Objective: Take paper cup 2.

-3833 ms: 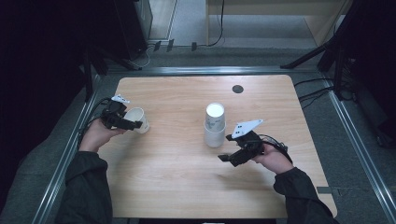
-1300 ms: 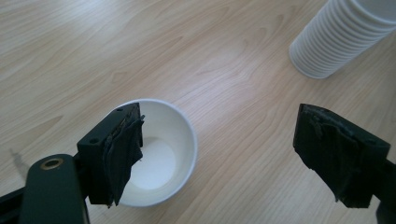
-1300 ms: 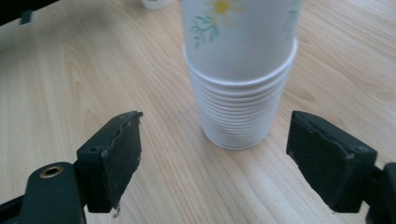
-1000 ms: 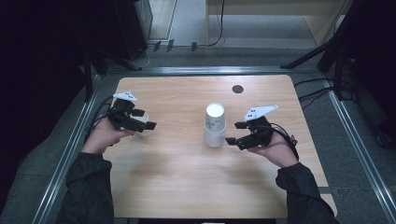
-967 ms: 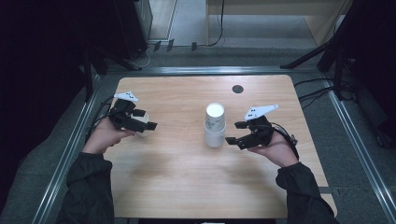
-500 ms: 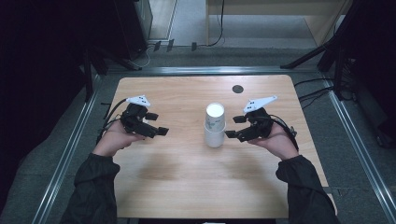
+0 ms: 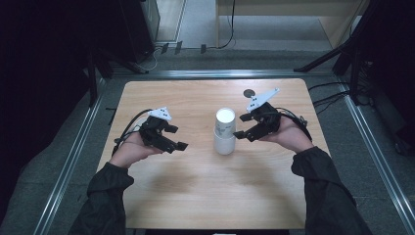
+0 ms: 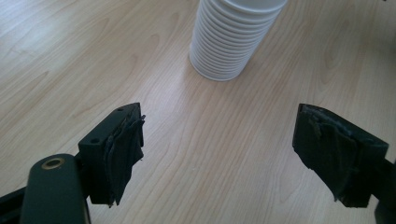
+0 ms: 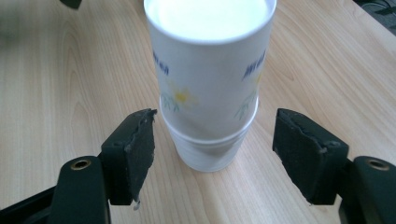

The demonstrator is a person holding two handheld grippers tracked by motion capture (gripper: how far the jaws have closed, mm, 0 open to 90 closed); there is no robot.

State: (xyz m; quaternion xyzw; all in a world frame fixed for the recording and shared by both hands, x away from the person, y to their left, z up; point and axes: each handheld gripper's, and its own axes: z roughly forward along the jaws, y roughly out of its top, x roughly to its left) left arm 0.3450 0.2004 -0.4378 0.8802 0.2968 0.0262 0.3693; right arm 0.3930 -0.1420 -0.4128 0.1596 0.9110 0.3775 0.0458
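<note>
An upside-down stack of white paper cups (image 7: pixel 225 133) stands at the middle of the wooden table (image 7: pixel 195 196); its top cup has a flower print (image 9: pixel 182 97). My right gripper (image 7: pixel 244 136) is just right of the stack, level with its upper half. Its jaws have just been closing. In the right gripper view they (image 9: pixel 215 158) stand open, one on either side of the stack and short of it, with no pad touching. My left gripper (image 7: pixel 177 138) hovers left of the stack, open and empty (image 8: pixel 219 158), with the ribbed rims (image 8: pixel 229 46) ahead of it.
A small dark disc (image 7: pixel 248 92) lies near the table's far edge. Metal rails (image 7: pixel 73 161) run along both sides, and cables (image 7: pixel 328 98) trail off at the right. Bare wood lies in front of both hands.
My left hand has moved right across the table toward the stack. My right hand has risen and shifted toward the far side, staying beside the stack's upper part.
</note>
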